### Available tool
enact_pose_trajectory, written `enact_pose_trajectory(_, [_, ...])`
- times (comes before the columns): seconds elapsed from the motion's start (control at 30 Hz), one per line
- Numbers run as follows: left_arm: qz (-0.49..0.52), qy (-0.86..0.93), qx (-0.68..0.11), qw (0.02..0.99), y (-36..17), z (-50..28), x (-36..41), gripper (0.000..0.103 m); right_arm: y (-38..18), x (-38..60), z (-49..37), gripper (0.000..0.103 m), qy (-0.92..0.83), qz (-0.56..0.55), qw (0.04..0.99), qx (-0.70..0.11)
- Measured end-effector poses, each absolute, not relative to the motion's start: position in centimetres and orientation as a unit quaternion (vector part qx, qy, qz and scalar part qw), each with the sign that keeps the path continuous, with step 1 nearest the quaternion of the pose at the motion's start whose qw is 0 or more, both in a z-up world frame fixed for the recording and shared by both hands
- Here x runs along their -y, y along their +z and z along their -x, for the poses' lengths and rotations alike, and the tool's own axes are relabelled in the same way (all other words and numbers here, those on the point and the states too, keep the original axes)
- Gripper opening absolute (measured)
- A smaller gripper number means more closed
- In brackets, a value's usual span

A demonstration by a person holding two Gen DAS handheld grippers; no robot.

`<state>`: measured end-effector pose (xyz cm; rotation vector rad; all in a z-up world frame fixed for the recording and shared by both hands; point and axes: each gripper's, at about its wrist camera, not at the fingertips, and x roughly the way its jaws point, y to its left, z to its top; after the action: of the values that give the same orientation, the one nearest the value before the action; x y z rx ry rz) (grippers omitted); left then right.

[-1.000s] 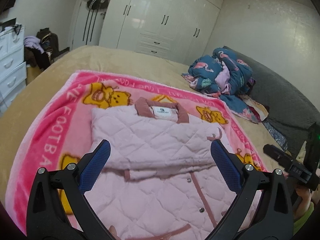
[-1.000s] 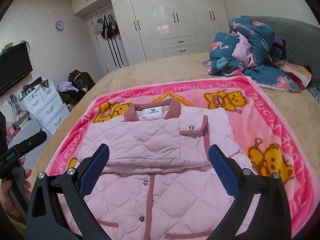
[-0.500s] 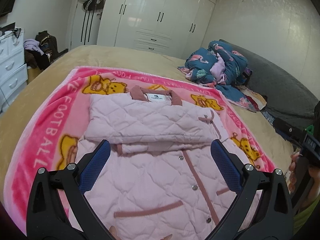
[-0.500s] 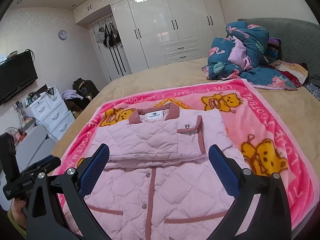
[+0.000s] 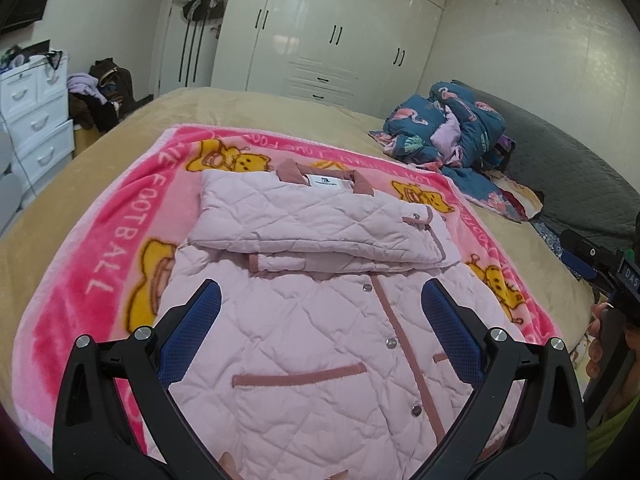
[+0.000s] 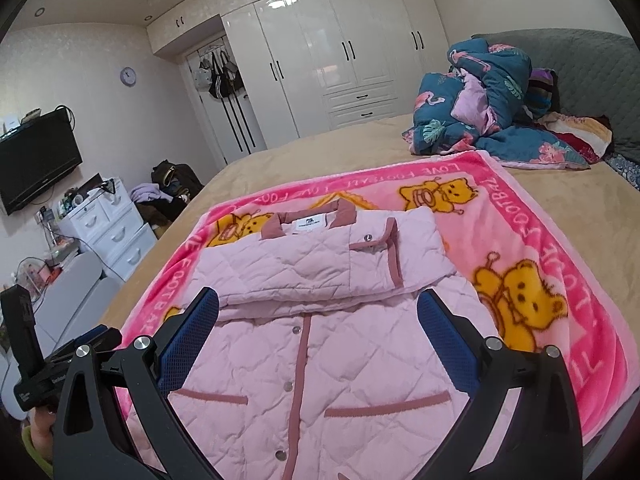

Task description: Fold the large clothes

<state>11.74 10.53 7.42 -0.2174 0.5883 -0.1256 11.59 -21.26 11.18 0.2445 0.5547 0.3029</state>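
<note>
Quilted pink jacket [image 5: 320,320] lies face-up on a pink bear-print blanket [image 5: 108,248] spread over the bed [image 5: 280,116], sleeves folded across the chest. Left hand-held gripper [image 5: 320,340] and right hand-held gripper [image 6: 318,340] hover above the hem, jaws wide, holding nothing.

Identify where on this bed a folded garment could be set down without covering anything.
Bare tan bedspread lies between the pink blanket and the wardrobe, and along the blanket's dresser side. Crowded: the pink jacket fills the blanket's middle; the blue quilt heap fills the headboard corner.
</note>
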Motion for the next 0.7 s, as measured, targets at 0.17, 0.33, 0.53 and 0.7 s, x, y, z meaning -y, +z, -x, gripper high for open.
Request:
enact_pose_trajectory(0.17, [0.102,-0.056,-0.293,0.949,7.2,-10.4,-10.0,0.094,10.9,21.2,-10.3,0.099,0.157,-0.108,0.943,-0.272])
enact_pose_trajectory(0.33, [0.095,-0.052,-0.299,0.948,6.5,-9.0,-9.2,0.094,9.9,21.1,-9.2,0.099,0.165,-0.097,0.941,-0.28])
enact_pose_trajectory(0.53, [0.094,-0.051,-0.307,0.946,5.7,-7.8,-8.4,0.094,8.9,21.1,-8.2,0.099,0.177,-0.094,0.936,-0.289])
enact_pose_trajectory(0.7, [0.083,-0.046,-0.312,0.945,5.3,-7.0,-7.8,0.094,8.5,21.0,-7.3,0.099,0.188,-0.088,0.933,-0.294])
